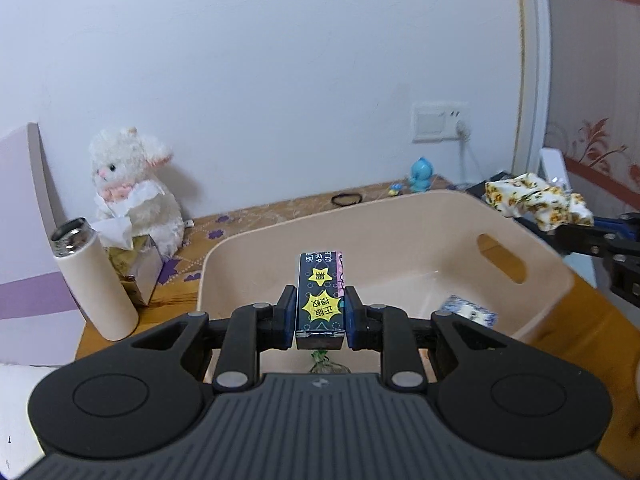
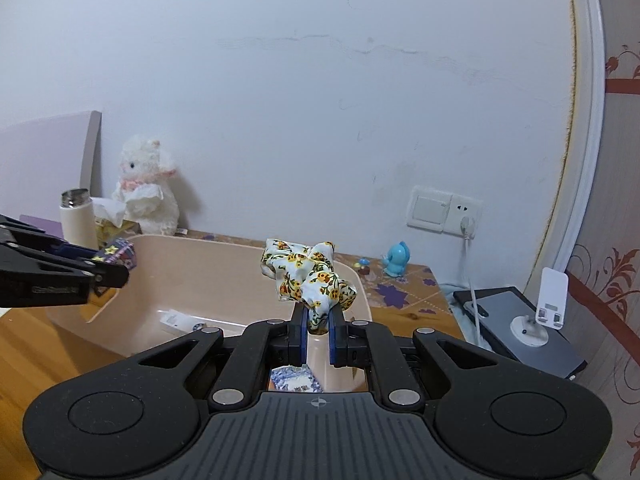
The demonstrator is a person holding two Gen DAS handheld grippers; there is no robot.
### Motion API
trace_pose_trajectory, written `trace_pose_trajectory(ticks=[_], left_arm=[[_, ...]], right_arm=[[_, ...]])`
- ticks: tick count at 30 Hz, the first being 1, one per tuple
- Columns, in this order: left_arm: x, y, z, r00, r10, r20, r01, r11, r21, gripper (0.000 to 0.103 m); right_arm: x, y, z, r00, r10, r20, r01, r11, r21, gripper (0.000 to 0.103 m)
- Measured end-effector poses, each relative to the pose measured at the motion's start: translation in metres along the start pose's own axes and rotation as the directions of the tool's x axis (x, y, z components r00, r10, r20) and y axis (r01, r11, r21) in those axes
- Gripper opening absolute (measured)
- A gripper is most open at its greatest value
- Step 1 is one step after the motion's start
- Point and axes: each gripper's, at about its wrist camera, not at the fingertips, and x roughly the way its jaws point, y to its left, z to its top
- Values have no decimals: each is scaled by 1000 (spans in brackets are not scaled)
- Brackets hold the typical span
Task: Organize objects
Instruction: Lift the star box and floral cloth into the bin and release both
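Glossy card box (image 1: 320, 292), cloth scrunchie (image 2: 308, 276), smooth plastic bin (image 1: 400, 216).

Right gripper (image 2: 318, 338) clamped on a floral scrunchie (image 2: 310, 276), held over the near rim of the beige bin (image 2: 224, 264). Left gripper (image 2: 114, 274) at the far left, gripping a dark starred box (image 2: 118, 254) above the bin's left edge. Small blue-patterned packet (image 2: 294, 380) below the pads. Beyond: white plush rabbit (image 2: 146, 188), white flask (image 2: 78, 220), blue toy figure (image 2: 396, 260).
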Motion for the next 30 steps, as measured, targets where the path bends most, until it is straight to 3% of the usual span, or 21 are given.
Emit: trace_pose_trajectory(ticks=[6, 13, 16, 17, 19, 22, 25, 30], left_arm=[[51, -4, 1, 994, 31, -105, -32, 999, -14, 26], [74, -3, -11, 981, 49, -186, -50, 999, -2, 26], [73, -5, -12, 979, 51, -197, -48, 999, 20, 28], [72, -6, -12, 979, 56, -195, -51, 998, 29, 30], [69, -8, -12, 980, 63, -187, -57, 998, 34, 53], [57, -5, -8, 987, 58, -150, -59, 998, 2, 71], [45, -4, -2, 991, 44, -129, -47, 999, -19, 73], [20, -3, 2, 995, 53, -83, -55, 998, -21, 78]], right_arm=[[37, 5, 0, 998, 2, -67, -3, 1000, -23, 10], [73, 12, -15, 985, 6, -171, -13, 999, -39, 11], [74, 11, -16, 985, 5, -174, -8, 1000, -18, 20], [73, 12, -14, 985, 3, -175, -6, 1000, -20, 32], [70, 12, -13, 986, 13, -169, -17, 1000, -23, 40], [61, 14, -10, 989, 1, -150, -6, 999, -35, 53], [49, 12, -6, 993, -11, -119, 8, 1000, -29, 65], [20, 7, 0, 998, -13, -54, 12, 1000, -15, 75]])
